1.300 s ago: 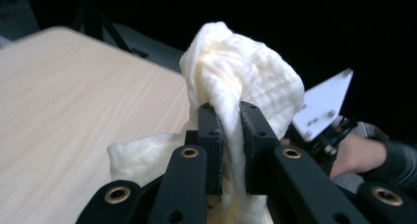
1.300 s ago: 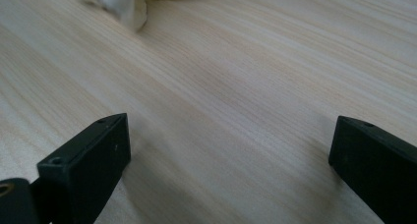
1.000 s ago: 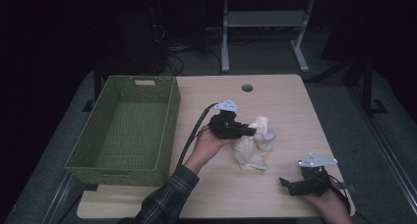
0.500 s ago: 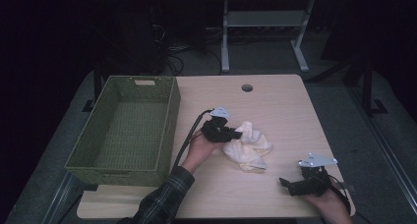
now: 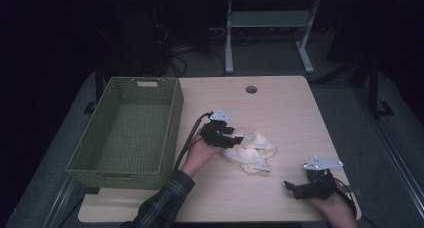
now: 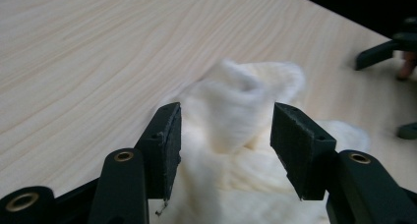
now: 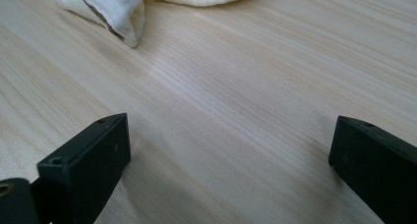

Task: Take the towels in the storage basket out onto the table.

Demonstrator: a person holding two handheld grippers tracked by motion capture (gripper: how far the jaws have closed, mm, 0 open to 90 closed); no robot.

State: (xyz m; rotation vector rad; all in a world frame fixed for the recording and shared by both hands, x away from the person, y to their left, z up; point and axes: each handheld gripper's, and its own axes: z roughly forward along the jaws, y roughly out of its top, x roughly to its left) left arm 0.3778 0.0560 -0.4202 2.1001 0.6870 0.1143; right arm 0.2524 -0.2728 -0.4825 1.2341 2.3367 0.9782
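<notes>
High view: left gripper (image 5: 234,136) sits over the cream cloth (image 5: 252,150) lying mid-table; its jaws have just been opening, with a fold between them unpinched. Right gripper (image 5: 295,189) rests spread, idle. Release step; next likely re-grasp toward the basket (image 5: 172,119).

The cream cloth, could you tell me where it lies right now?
In the high view the cream cloth lies crumpled mid-table, right of the green basket, between the open left gripper's jaws.
</notes>
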